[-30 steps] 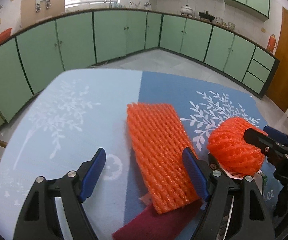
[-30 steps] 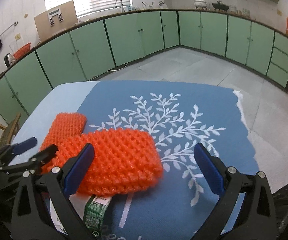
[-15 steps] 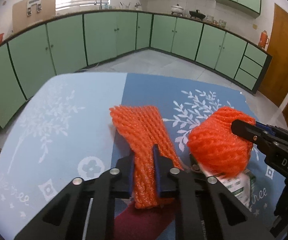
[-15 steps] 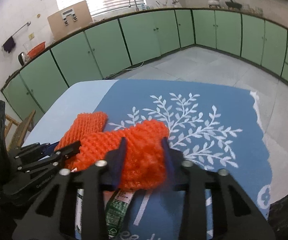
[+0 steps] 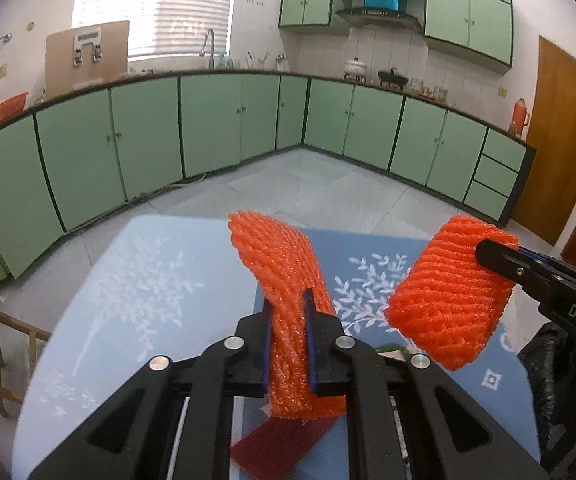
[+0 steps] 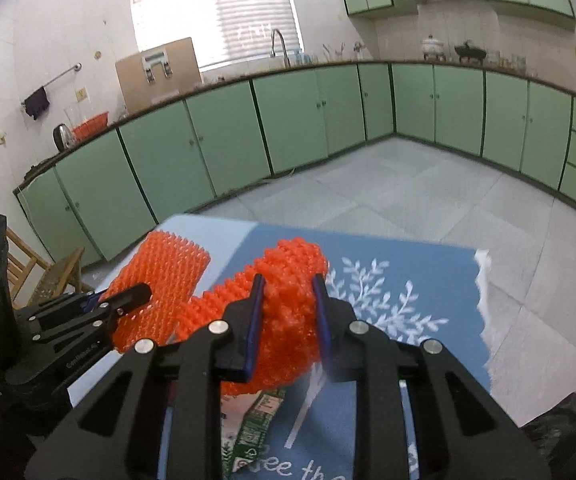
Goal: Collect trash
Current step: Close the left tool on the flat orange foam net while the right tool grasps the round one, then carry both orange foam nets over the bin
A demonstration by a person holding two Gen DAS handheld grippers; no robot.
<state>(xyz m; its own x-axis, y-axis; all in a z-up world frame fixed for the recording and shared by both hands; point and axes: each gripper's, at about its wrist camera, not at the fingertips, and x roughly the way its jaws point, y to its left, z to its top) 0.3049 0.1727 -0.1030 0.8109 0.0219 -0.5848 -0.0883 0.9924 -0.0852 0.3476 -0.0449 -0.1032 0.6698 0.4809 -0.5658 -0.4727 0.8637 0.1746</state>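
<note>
My left gripper (image 5: pixel 287 300) is shut on a flat orange foam net (image 5: pixel 276 256), which stands up from the jaws and hangs clear of the table. My right gripper (image 6: pixel 287 284) is shut on a thicker, rolled orange foam net (image 6: pixel 288 320), also held above the table. In the left wrist view the rolled net (image 5: pixel 448 300) hangs at the right in the right gripper (image 5: pixel 500 258). In the right wrist view the flat net (image 6: pixel 160 280) shows at the left in the left gripper (image 6: pixel 136 292). The two nets sit close side by side.
The table carries a blue cloth with white tree prints (image 5: pixel 128 300). A green and white carton wrapper (image 6: pixel 260 412) and a dark red sheet (image 5: pixel 280 444) lie on it below the grippers. A black bag (image 5: pixel 560 380) sits at the right edge. A wooden chair (image 6: pixel 40 272) stands left.
Both grippers shut on their orange nets, which lay on the table, and then rose with them. Both views now tilt up toward the kitchen cabinets.
</note>
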